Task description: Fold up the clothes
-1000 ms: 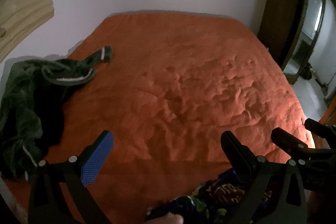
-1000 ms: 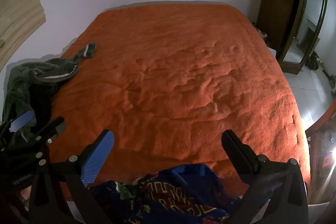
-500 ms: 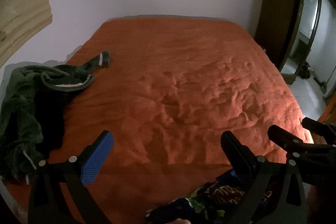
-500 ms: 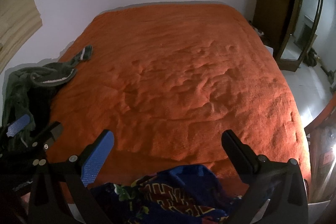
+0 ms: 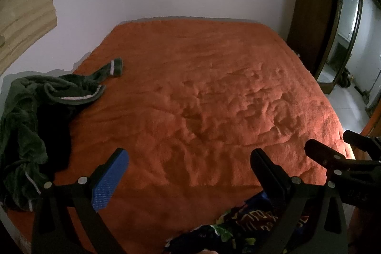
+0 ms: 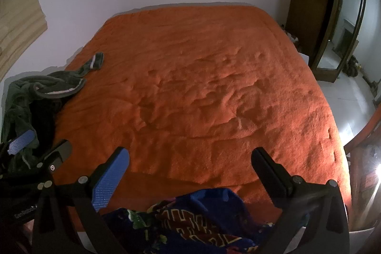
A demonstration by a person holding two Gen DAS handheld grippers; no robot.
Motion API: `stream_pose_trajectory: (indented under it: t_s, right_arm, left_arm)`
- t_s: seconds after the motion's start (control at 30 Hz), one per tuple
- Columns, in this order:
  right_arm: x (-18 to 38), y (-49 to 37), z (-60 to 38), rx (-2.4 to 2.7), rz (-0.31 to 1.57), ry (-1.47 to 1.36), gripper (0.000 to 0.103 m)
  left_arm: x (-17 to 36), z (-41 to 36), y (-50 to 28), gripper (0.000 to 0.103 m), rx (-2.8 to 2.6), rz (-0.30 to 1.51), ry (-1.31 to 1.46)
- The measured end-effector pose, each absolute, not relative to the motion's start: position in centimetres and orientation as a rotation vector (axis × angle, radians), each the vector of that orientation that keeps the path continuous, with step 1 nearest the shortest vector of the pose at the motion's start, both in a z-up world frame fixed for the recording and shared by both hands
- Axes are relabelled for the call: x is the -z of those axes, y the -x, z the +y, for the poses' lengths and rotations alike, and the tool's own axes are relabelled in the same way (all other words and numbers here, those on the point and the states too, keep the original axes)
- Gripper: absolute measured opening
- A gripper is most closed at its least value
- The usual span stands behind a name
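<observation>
Along near edge of bed (image 6: 214,87): blue printed garment (image 6: 190,218) bunched below both grippers; print lettering unreadable; partial embossed text on left gripper body, illegible; left gripper (image 5: 188,173) wide open, holding nothing; right gripper (image 6: 190,173) wide open, empty; green garment (image 5: 35,116) heaped at bed's left; versus earlier, cameras slightly higher, more wall showing; clothes unmoved.

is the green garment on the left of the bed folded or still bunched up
Bunched up, not folded. The green garment lies in a crumpled heap at the orange bed's left edge, one sleeve trailing out.
</observation>
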State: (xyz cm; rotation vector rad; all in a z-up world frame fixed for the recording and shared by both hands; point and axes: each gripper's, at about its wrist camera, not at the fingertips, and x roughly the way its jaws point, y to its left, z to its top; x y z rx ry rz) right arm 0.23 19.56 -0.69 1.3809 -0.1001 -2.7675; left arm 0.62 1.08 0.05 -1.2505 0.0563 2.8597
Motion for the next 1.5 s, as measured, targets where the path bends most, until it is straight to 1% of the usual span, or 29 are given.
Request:
stream_pose_trajectory:
  t_s: [0.2, 0.43, 0.77, 1.17, 1.33, 1.5]
  right_arm:
    - [0.7, 0.0, 19.4, 2.784, -0.080, -1.381, 0.103]
    - [1.0, 0.0, 19.9, 2.777, -0.090, -1.384, 0.103]
    - [1.0, 0.1, 20.0, 2.767, -0.104, -1.390, 0.103]
    - [1.1, -0.1, 19.8, 2.777, -0.110, -1.384, 0.103]
    - [0.8, -0.5, 19.3, 2.788, -0.092, -1.356, 0.103]
    - [0.3, -0.2, 18.3, 2.773, -0.078, -1.364, 0.103]
  left_arm:
    - [-0.1, 1.1, -0.2, 0.102, -2.853, 0.061, 1.264]
    - [-0.1, 0.9, -0.1, 0.102, -2.850, 0.042, 1.265]
    - [0.3, 1.2, 0.0, 0.102, -2.829, 0.062, 1.278]
    - [0.0, 0.2, 0.1, 0.102, -2.805, -0.023, 1.279]
    - [-0.1, 0.0, 0.2, 0.102, -2.810, -0.019, 1.281]
    - [-0.6, -1.3, 0.3, 0.102, -2.829, -0.063, 1.315]
